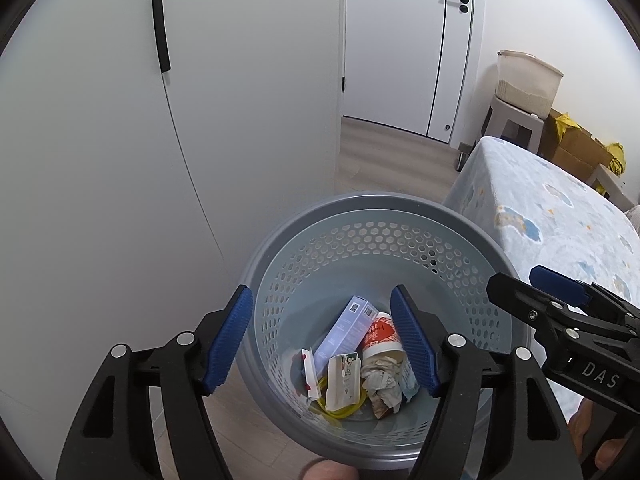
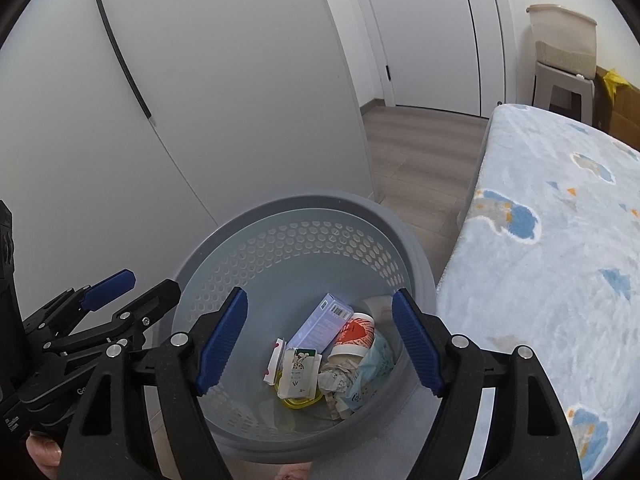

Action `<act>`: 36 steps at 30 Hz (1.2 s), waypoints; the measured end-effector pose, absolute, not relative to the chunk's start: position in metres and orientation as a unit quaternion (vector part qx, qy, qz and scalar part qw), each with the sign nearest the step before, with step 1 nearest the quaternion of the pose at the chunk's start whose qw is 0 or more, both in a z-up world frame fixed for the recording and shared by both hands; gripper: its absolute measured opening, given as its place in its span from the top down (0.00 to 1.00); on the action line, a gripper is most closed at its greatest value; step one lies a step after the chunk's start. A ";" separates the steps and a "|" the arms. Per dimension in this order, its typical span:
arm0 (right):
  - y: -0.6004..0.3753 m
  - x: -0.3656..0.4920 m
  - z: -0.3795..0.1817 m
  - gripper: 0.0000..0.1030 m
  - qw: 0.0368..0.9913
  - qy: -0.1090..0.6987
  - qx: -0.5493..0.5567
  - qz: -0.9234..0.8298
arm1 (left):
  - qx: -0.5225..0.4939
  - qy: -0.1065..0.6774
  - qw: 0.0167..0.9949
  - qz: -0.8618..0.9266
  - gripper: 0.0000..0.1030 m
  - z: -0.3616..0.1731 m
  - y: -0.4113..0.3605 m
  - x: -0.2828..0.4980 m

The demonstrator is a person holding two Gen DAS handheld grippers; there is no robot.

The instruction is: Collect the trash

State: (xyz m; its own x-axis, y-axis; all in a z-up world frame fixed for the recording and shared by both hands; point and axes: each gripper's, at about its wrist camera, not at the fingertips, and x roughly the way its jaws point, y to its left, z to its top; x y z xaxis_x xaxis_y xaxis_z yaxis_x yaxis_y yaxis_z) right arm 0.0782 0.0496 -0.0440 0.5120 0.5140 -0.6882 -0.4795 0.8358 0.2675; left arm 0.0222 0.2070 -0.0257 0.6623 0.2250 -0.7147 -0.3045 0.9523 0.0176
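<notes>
A round grey perforated waste basket (image 1: 360,216) (image 2: 304,208) stands on the floor beside the bed. In its bottom lies trash: a pale purple box (image 1: 344,332) (image 2: 320,324), a red-and-white paper cup (image 1: 380,338) (image 2: 354,338), crumpled paper (image 1: 384,384) (image 2: 336,380), a small white carton (image 1: 340,380) (image 2: 298,374) and a yellow cord (image 1: 340,408). My left gripper (image 1: 326,344) is open and empty above the basket. My right gripper (image 2: 320,344) is open and empty above it too. Each gripper shows in the other's view, the right (image 1: 560,300) and the left (image 2: 108,296).
A white wardrobe (image 1: 160,140) with a black handle stands left of the basket. A bed with a light blue patterned blanket (image 2: 560,260) lies to the right. Behind are a white door (image 1: 404,40), a stool with a plastic tub (image 1: 524,76), and cardboard boxes (image 1: 576,148). Wood floor (image 2: 420,148) runs between.
</notes>
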 end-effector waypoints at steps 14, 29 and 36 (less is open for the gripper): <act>0.047 0.076 -0.041 0.23 0.874 0.398 0.017 0.277 | -0.044 0.385 0.908 0.160 0.24 -0.019 0.206 0.020; 0.046 0.074 -0.039 0.20 0.878 0.395 0.008 0.270 | -0.041 0.389 0.904 0.169 0.22 -0.017 0.207 0.019; 0.045 0.074 -0.039 0.19 0.878 0.395 0.008 0.270 | -0.044 0.388 0.904 0.174 0.20 -0.017 0.207 0.018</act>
State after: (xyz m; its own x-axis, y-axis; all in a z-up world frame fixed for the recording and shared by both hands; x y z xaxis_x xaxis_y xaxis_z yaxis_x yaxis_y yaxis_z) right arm 0.0740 0.0453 -0.0394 0.5427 0.4805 -0.6889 -0.4677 0.8542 0.2273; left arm 0.0177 0.2072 -0.0168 0.6384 0.2811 -0.7166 -0.3490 0.9355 0.0560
